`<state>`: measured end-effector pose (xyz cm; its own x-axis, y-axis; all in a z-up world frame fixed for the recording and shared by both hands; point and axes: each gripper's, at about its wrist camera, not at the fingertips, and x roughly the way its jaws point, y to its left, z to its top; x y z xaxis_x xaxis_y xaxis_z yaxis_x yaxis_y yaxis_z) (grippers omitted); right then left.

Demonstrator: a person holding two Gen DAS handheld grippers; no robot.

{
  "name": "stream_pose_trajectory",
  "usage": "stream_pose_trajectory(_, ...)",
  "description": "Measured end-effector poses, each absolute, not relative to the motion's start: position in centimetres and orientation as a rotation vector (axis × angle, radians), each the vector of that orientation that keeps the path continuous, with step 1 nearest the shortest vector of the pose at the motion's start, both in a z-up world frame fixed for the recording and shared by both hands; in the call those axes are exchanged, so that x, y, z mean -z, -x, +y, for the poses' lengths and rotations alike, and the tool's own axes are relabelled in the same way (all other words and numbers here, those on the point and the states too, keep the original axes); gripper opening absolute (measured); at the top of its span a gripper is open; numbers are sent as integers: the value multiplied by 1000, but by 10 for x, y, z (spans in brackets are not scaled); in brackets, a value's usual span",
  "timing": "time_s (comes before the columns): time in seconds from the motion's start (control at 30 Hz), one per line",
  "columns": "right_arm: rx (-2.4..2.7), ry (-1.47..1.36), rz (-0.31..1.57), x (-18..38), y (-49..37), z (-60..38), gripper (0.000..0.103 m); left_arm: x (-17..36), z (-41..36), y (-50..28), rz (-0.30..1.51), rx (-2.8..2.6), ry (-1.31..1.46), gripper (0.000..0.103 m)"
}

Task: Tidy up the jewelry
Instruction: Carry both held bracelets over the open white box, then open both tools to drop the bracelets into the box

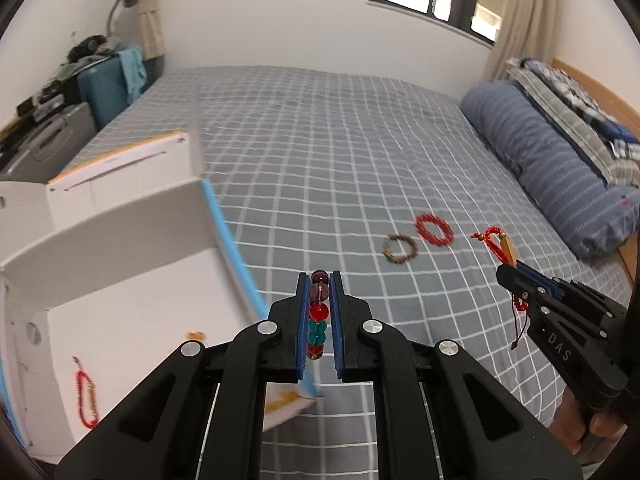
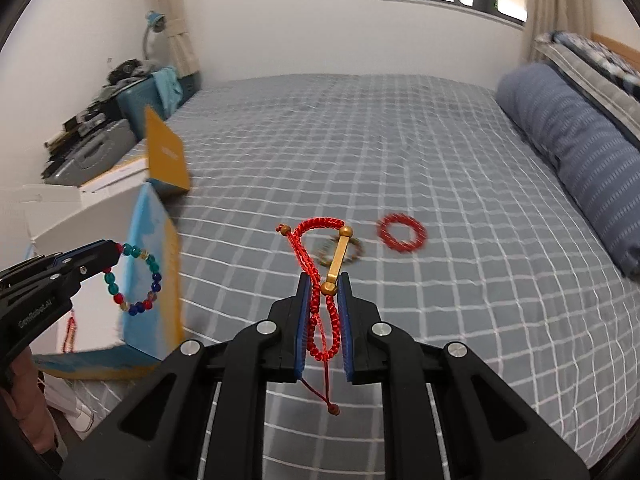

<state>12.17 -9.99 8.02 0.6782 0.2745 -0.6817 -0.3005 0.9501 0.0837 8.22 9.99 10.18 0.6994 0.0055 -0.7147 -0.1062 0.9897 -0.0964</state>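
Note:
My left gripper [image 1: 319, 280] is shut on a multicoloured bead bracelet [image 1: 319, 312], seen edge-on between its pads; in the right wrist view it [image 2: 134, 276] hangs as a ring from the left gripper [image 2: 114, 246] beside the open white box [image 2: 52, 232]. My right gripper [image 2: 324, 280] is shut on a red braided cord bracelet with a gold bar [image 2: 334, 268], held above the bed; it also shows in the left wrist view [image 1: 498, 246]. A red bead bracelet [image 1: 435, 229] and a brown-green bracelet [image 1: 400, 249] lie on the bed. Another red bracelet [image 1: 86, 394] lies inside the box [image 1: 132, 312].
The bed has a grey checked sheet [image 1: 340, 140]. A blue striped pillow [image 1: 552, 168] and folded bedding lie at the right. The box's raised flaps [image 2: 166, 158] stand at the left. Suitcases and clutter [image 1: 80, 92] sit beyond the bed's left edge.

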Motion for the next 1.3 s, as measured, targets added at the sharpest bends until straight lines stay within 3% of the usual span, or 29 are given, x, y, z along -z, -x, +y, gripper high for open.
stream_pose_trajectory(0.57, -604, 149, 723, -101, -95, 66, 13, -114, 230, -19, 772, -334, 226, 10)
stream_pose_trajectory(1.3, -705, 276, 912, -20, -68, 181, 13, -46, 302, 32, 895, -484, 324, 10)
